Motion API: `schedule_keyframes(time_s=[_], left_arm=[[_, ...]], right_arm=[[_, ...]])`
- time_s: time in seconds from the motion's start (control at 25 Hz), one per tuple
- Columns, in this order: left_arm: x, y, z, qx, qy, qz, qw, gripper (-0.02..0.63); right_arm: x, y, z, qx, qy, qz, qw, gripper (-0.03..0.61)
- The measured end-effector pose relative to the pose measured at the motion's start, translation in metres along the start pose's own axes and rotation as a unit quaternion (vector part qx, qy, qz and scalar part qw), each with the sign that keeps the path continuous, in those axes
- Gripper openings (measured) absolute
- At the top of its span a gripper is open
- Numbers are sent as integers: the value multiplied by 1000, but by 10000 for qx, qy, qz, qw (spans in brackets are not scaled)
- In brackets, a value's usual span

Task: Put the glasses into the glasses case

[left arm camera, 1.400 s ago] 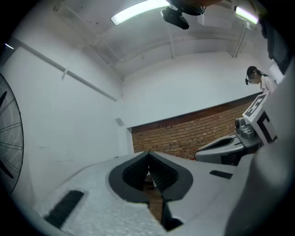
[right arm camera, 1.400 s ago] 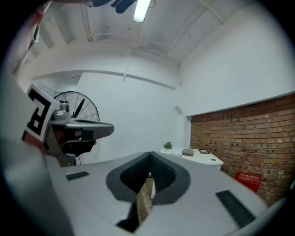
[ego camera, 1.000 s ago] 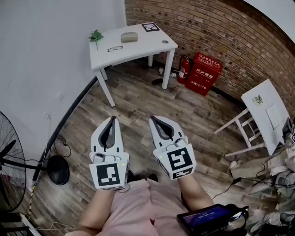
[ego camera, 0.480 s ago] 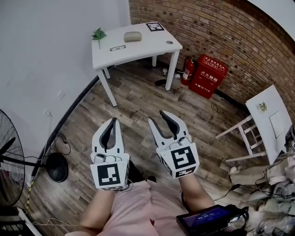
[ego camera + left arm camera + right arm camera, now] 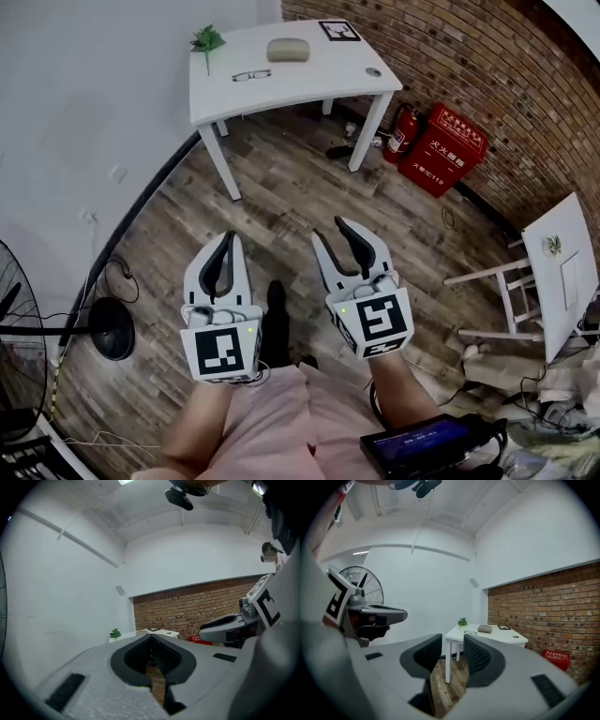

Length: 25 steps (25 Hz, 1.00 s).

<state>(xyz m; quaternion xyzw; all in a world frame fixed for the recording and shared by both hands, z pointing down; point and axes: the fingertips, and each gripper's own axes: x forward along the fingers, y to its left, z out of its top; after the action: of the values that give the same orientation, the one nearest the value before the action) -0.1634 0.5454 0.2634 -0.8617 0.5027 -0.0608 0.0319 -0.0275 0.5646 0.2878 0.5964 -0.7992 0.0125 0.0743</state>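
Glasses [image 5: 251, 75] at 12 o'clock on the table [image 5: 319, 80], well apart from both tools. Left tool [image 5: 229, 240] is pinched together, right tool [image 5: 331, 230] is empty and closing (a shallow pinch could let the thin frames slip).

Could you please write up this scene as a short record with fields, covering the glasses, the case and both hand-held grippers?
Table: white, far ahead of both grippers
Glasses: lying on the table, apart from the case
Glasses case: beige, on the table beyond the glasses
Left hand-held gripper: jaws together, empty, above the wooden floor
Right hand-held gripper: jaws apart but closing, nothing between them
Task status: not begun; glasses outside the case
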Motion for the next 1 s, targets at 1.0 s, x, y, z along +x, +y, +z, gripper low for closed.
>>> schedule_keyframes(time_s=[1.0], left_arm=[[251, 178, 22, 18, -372, -19, 9993, 9]], right_arm=[[277, -71, 66, -424, -102, -224, 9988, 133]])
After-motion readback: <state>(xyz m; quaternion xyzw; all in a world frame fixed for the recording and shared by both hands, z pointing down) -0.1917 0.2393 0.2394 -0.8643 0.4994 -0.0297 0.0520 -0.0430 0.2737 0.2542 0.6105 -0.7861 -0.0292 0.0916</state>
